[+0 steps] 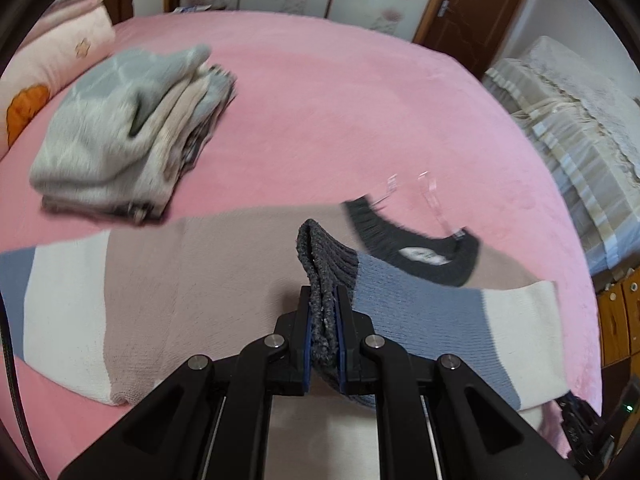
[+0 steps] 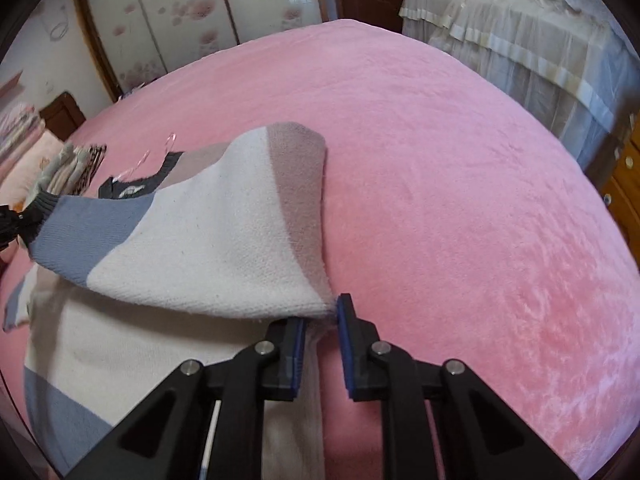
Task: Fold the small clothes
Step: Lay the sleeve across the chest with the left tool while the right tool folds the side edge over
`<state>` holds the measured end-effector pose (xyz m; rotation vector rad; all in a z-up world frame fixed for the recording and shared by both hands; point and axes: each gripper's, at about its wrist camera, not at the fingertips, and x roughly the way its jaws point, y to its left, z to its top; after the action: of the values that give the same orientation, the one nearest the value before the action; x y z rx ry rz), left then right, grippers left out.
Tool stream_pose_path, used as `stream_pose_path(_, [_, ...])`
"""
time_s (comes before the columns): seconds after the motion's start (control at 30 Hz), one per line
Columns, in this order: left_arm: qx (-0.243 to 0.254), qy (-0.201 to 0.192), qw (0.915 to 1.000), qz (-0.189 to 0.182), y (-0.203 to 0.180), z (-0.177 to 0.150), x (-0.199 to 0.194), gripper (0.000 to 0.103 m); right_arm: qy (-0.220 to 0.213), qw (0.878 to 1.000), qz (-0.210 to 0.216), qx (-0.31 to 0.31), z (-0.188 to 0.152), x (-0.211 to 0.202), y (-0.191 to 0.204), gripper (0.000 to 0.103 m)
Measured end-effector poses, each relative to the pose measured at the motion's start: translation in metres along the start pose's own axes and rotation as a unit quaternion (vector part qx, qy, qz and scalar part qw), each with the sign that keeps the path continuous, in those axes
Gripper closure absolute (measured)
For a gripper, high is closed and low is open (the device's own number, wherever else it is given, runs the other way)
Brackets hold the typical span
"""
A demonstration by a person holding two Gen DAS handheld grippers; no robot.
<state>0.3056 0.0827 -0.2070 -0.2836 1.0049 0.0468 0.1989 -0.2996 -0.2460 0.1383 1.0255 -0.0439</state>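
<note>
A striped knit sweater point(image 1: 160, 280) in blue, white and taupe with dark grey ribbing lies spread on the pink bed point(image 1: 340, 120). My left gripper point(image 1: 324, 300) is shut on the sleeve's dark grey cuff point(image 1: 320, 256) and holds the sleeve across the sweater's body. In the right wrist view the lifted sleeve point(image 2: 208, 240) drapes over the sweater. My right gripper point(image 2: 322, 316) has its jaws a little apart, with the white sleeve edge lying loosely between them. The dark collar point(image 1: 424, 256) with a white label shows beyond the sleeve.
A stack of folded clothes point(image 1: 124, 136) sits on the bed at the far left, beside a pillow point(image 1: 52, 64). A clear plastic hanger point(image 1: 424, 196) lies by the collar. A covered bed point(image 1: 568, 128) stands to the right, with a wardrobe point(image 2: 180, 20) and door behind.
</note>
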Motion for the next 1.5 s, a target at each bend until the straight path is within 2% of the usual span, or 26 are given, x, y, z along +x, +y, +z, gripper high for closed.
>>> stream_pose_path(0.27, [-0.026,0.018,0.9995,-0.002,0.027,-0.017,0.026,0.096,-0.003,0.999,-0.023,-0.034,-0.006,0.000,0.022,0.088])
stream_pose_path(0.5, [-0.018,-0.021,0.9995,-0.017,0.025,-0.011,0.021,0.096,-0.003,0.998,-0.041,-0.048,-0.009,0.001,0.031,0.088])
stream_pose_path(0.57, [-0.020,-0.026,0.9993,-0.015,0.026,-0.008,0.022,0.096,-0.003,0.998,-0.044,-0.050,-0.009,0.002,0.035,0.088])
stream_pose_path(0.77, [-0.010,-0.001,0.9999,0.012,0.030,-0.016,0.048,0.095,-0.001,0.996,-0.060,-0.068,-0.010,0.006,0.045,0.088])
stream_pose_path(0.9, [-0.007,0.002,0.9998,0.017,0.032,-0.020,0.055,0.093,0.006,0.997,-0.051,-0.057,-0.010,0.008,0.040,0.087])
stream_pose_path(1.0, [0.002,0.007,0.9996,0.027,0.031,-0.019,0.055,0.087,0.015,0.997,-0.048,-0.052,-0.009,0.011,0.036,0.084])
stream_pose_path(1.13, [0.009,0.011,0.9992,0.036,0.034,-0.015,0.051,0.073,0.021,0.997,-0.050,-0.056,-0.009,0.008,0.036,0.079])
stream_pose_path(1.2, [0.008,0.013,0.9992,0.036,0.037,-0.013,0.046,0.069,0.023,0.997,-0.043,-0.054,-0.009,0.003,0.036,0.078])
stream_pose_path(1.27, [0.003,0.015,0.9992,0.036,0.040,-0.013,0.038,0.061,0.023,0.998,-0.034,-0.052,-0.009,-0.003,0.036,0.078])
stream_pose_path(1.37, [-0.001,0.008,0.9993,0.036,0.043,-0.013,0.022,0.058,0.018,0.998,-0.018,-0.058,-0.009,-0.019,0.035,0.078])
stream_pose_path(1.5, [0.008,-0.014,0.9993,0.035,0.035,-0.013,-0.005,0.057,-0.012,0.998,0.005,-0.068,-0.005,-0.048,0.037,0.078])
